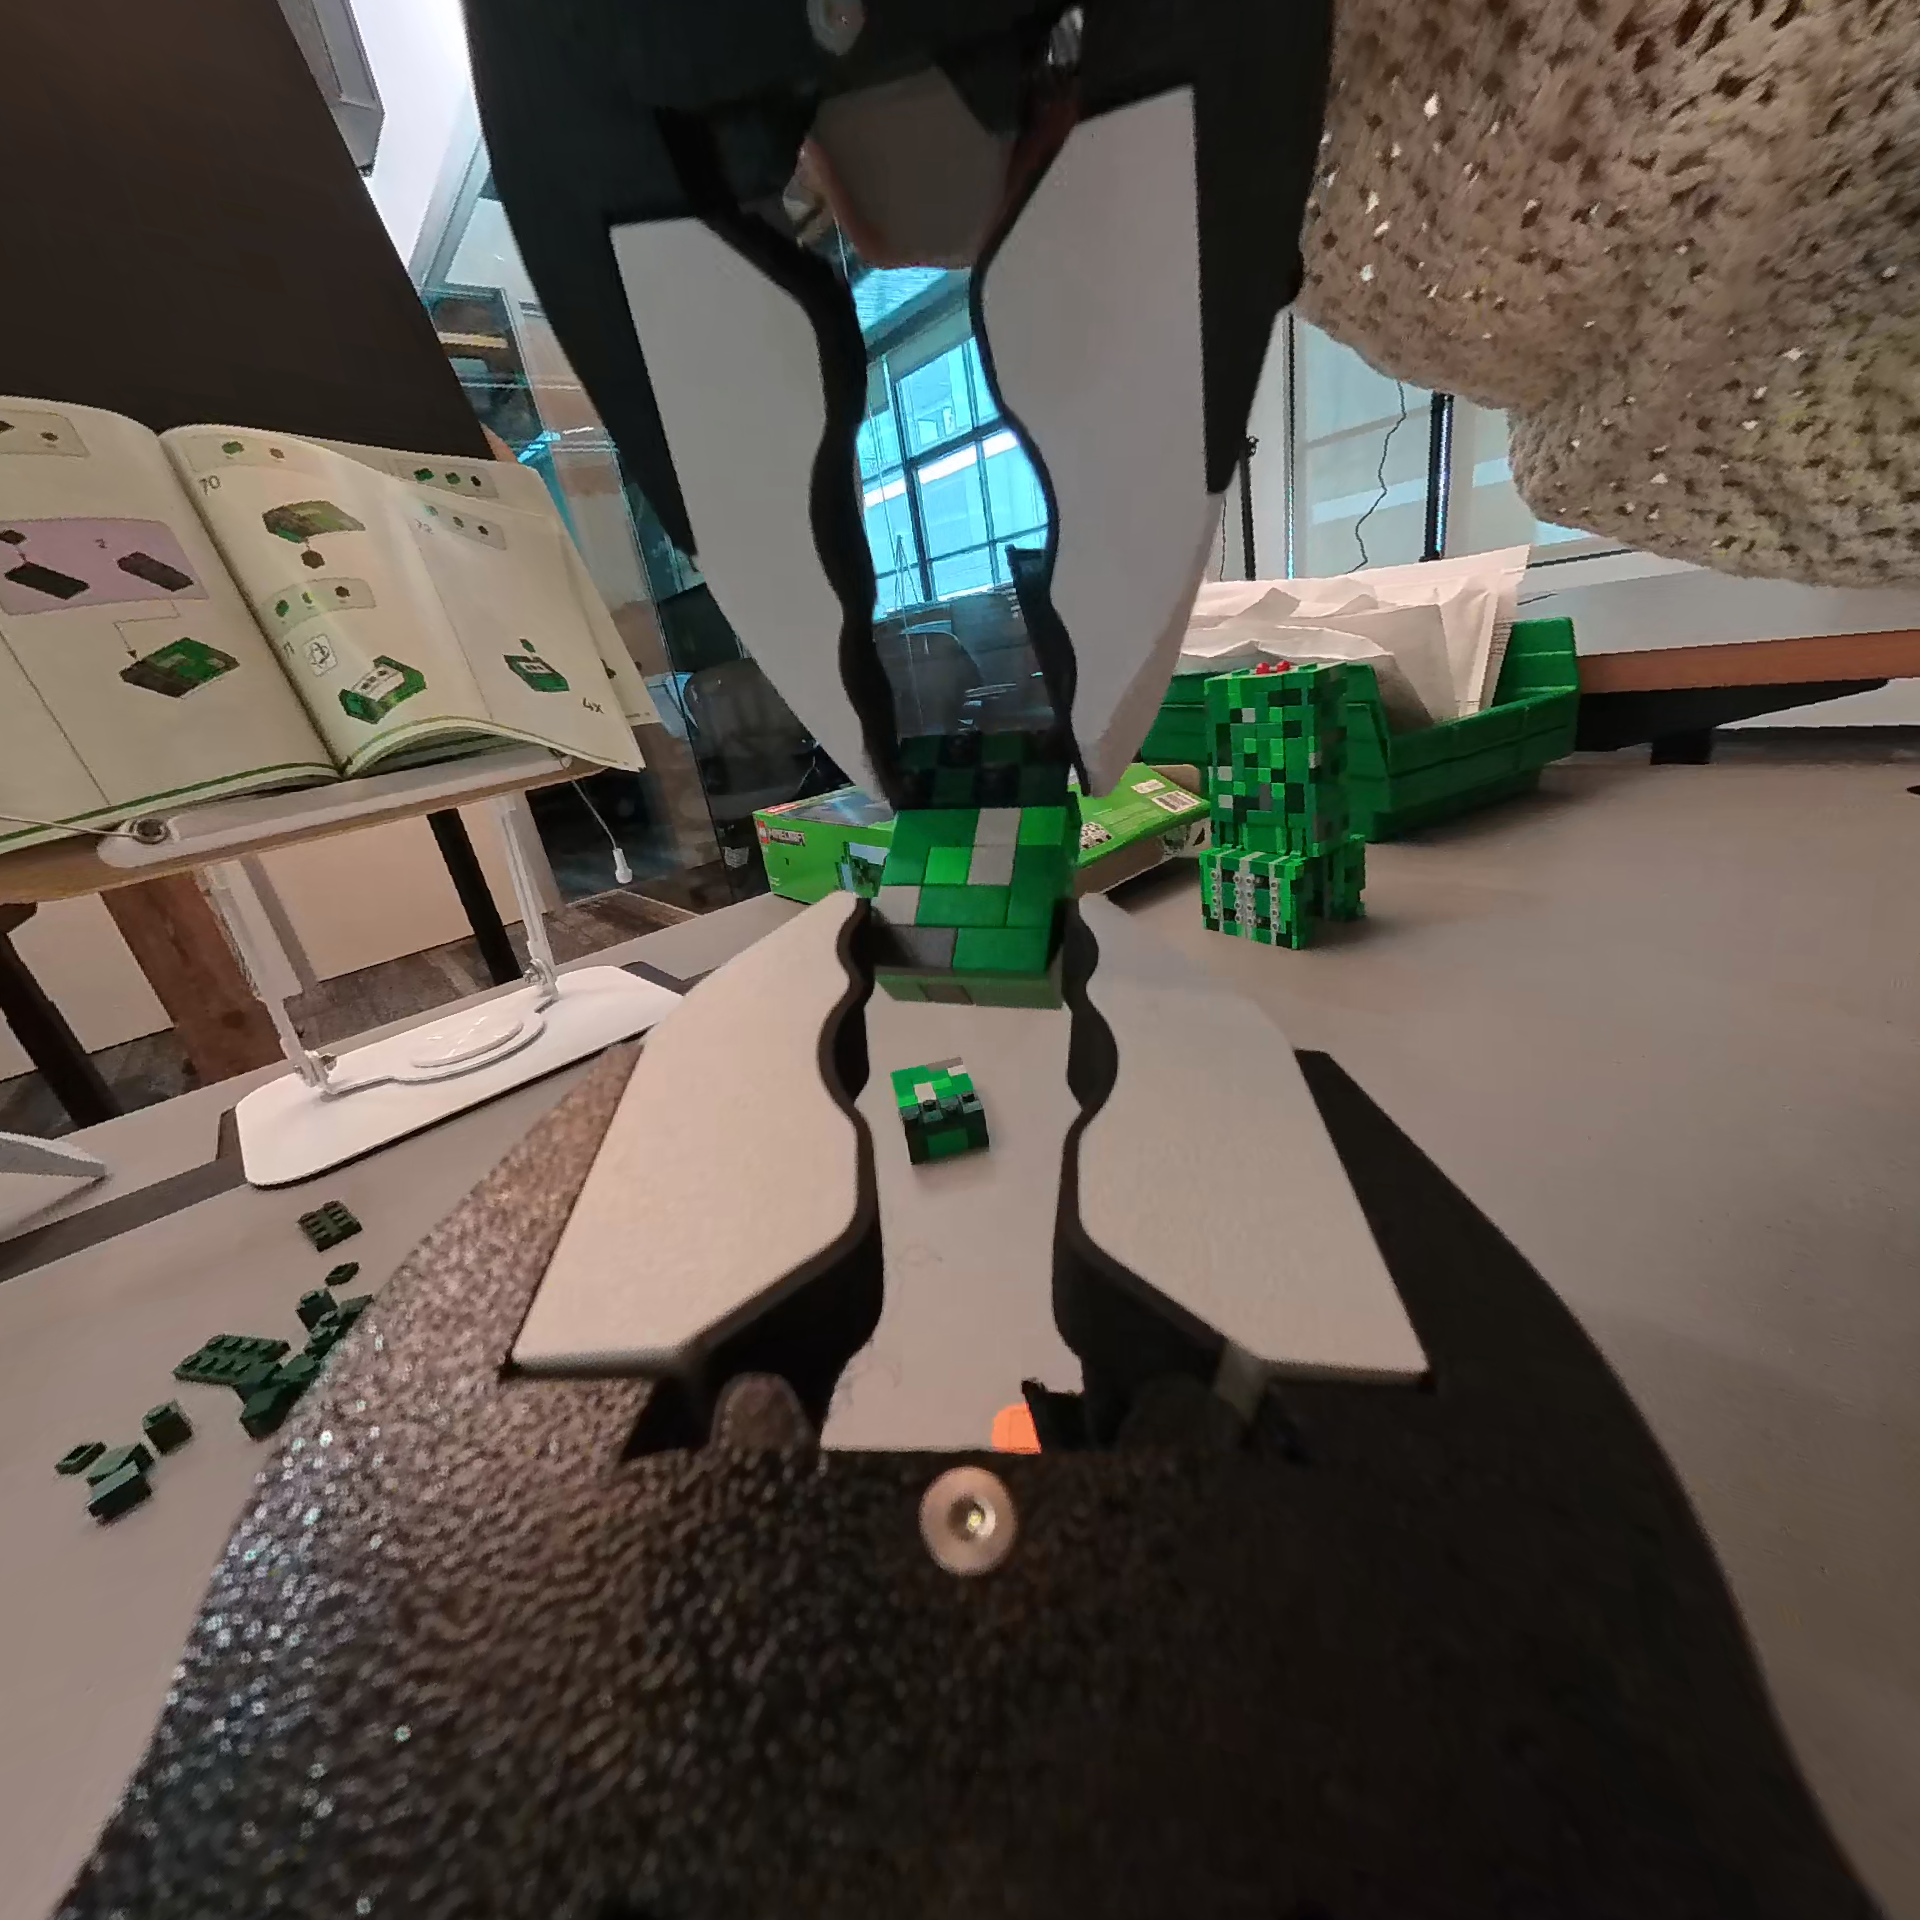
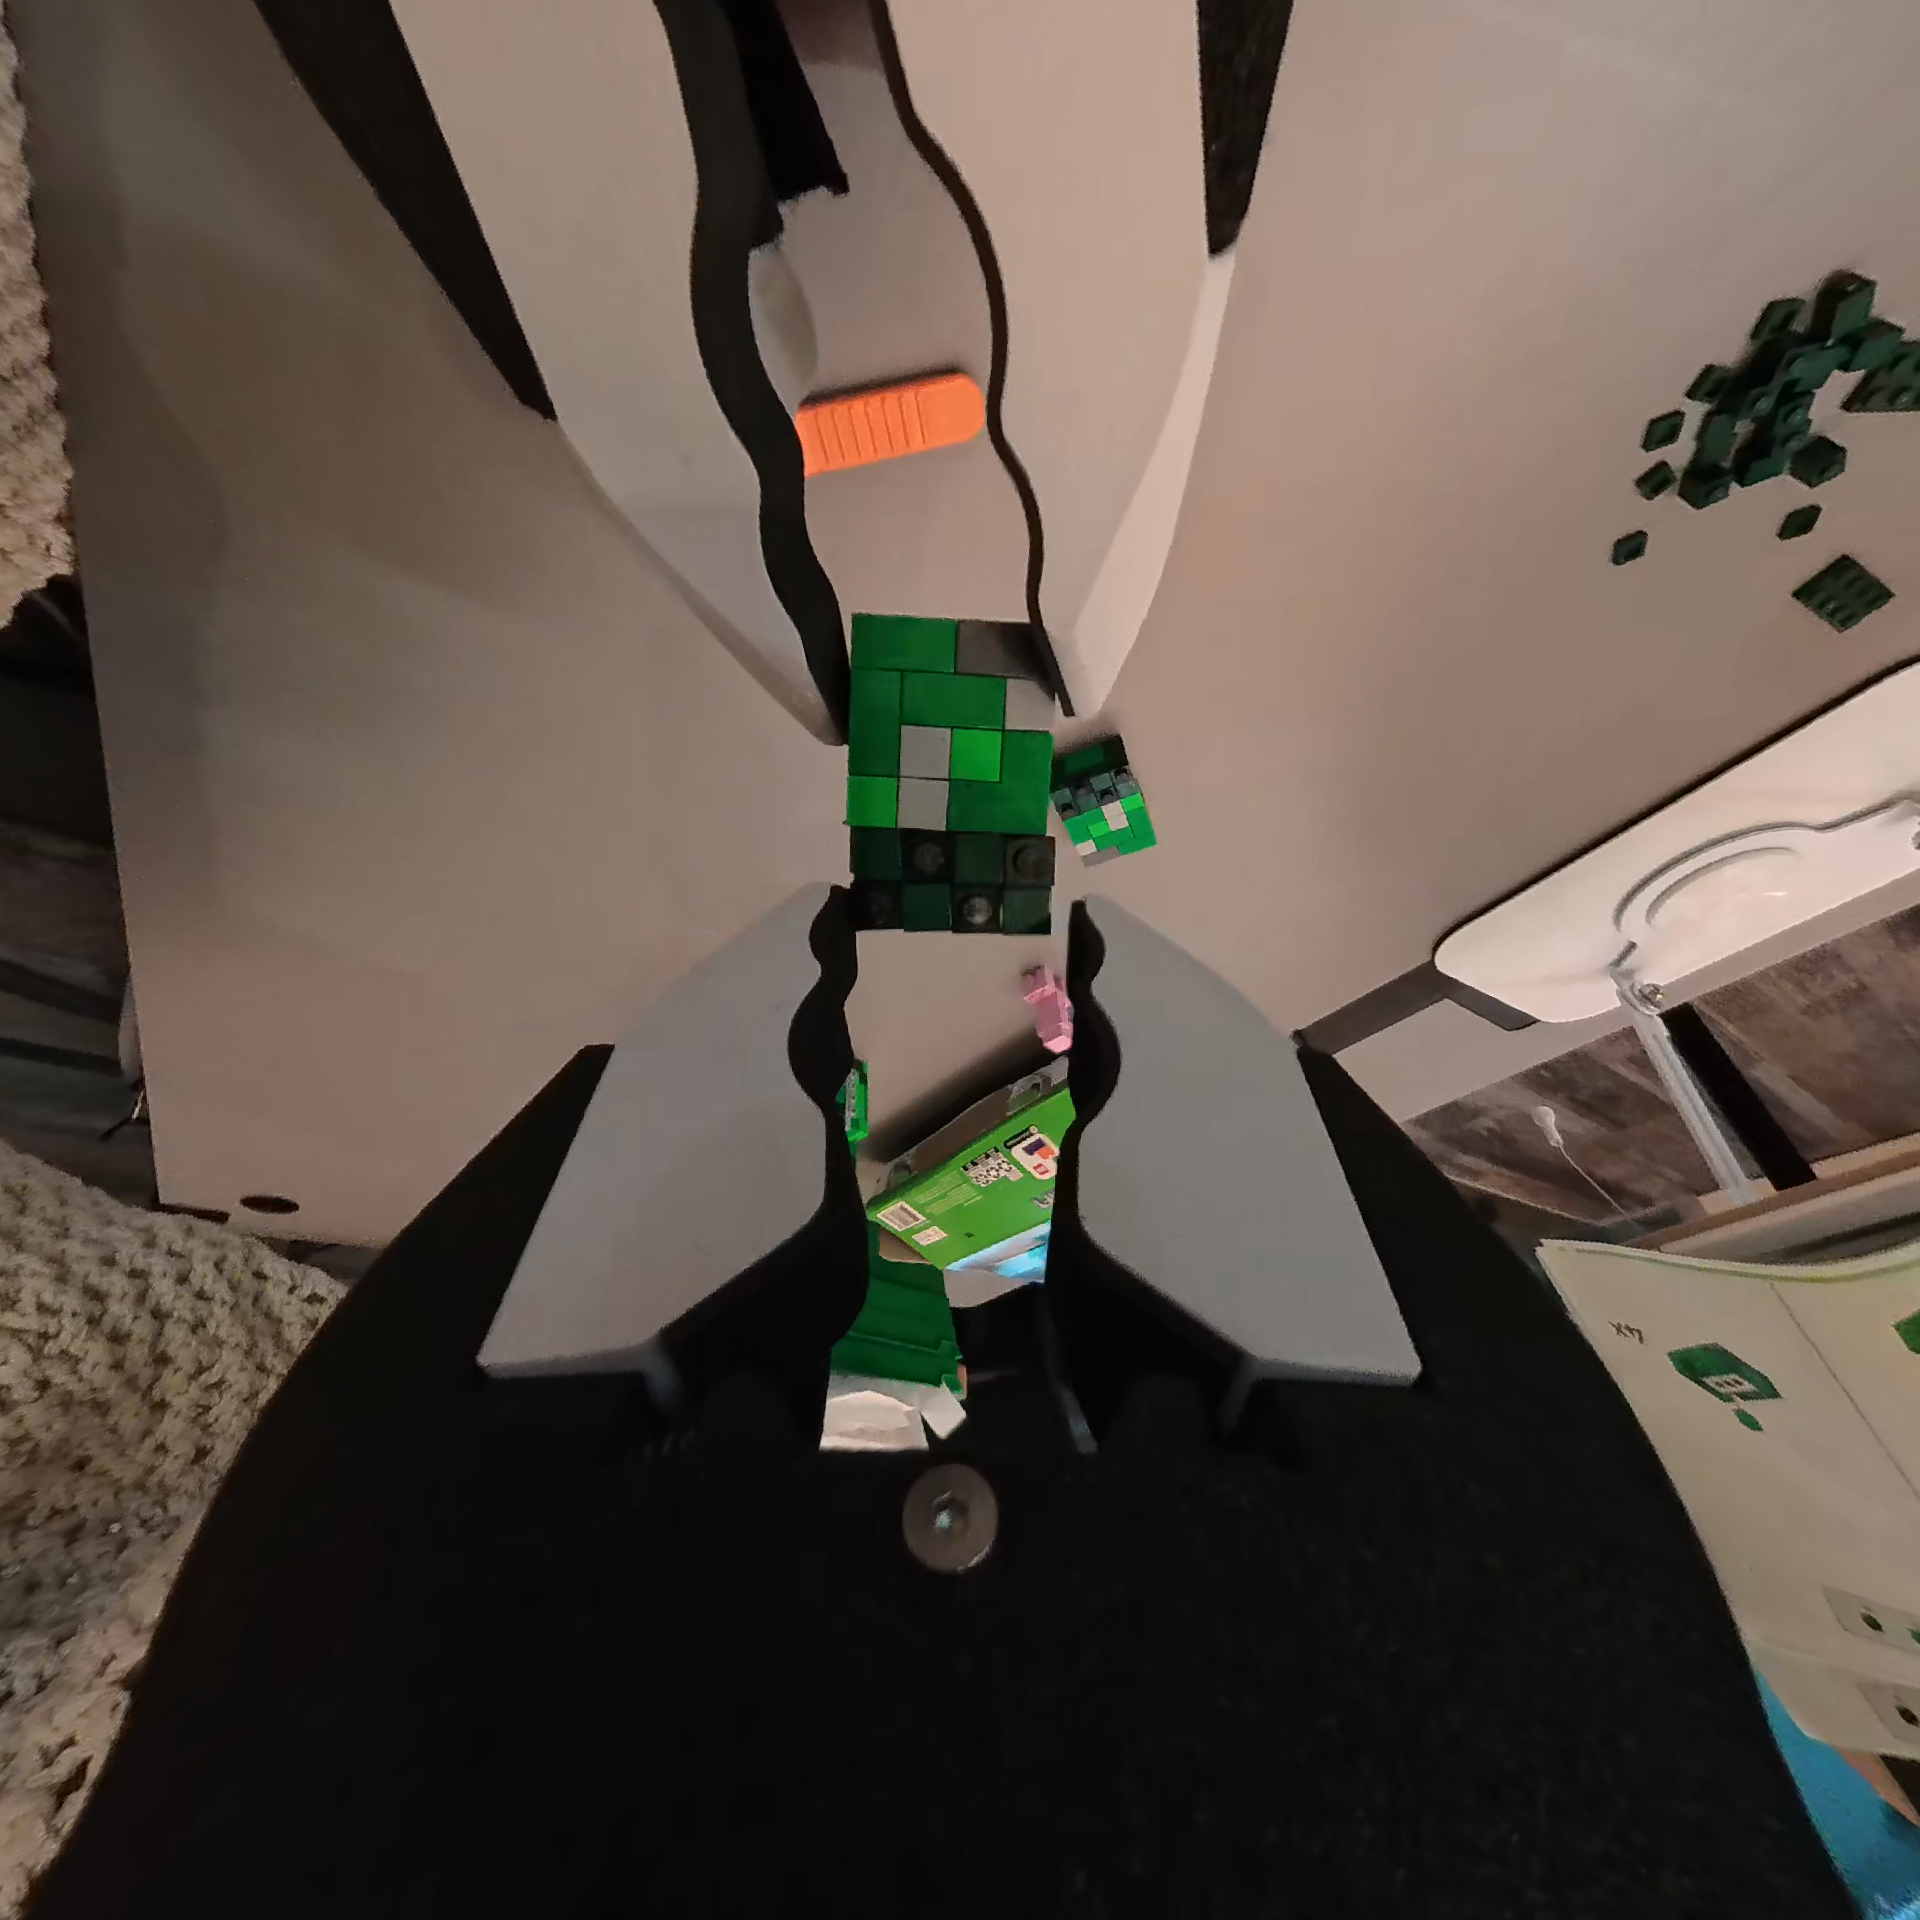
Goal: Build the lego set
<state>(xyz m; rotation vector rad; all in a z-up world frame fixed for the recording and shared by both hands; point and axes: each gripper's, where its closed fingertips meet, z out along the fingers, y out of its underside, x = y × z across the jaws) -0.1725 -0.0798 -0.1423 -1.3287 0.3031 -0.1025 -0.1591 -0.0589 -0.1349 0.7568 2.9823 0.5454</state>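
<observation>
At frame centre, a green block assembly [image 1: 971, 883] is pinched from both ends: the left gripper [image 1: 971, 935] and right gripper [image 2: 951, 920] each have jaws closed onto it. Uneven squeezing might crack the tiles loose onto the table [image 1: 1558, 1143].

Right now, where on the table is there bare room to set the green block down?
The grey table is bare right of the small green piece, in front of the built creeper figure. It's crowded at the left, where loose dark green bricks lie before the white book stand.
</observation>
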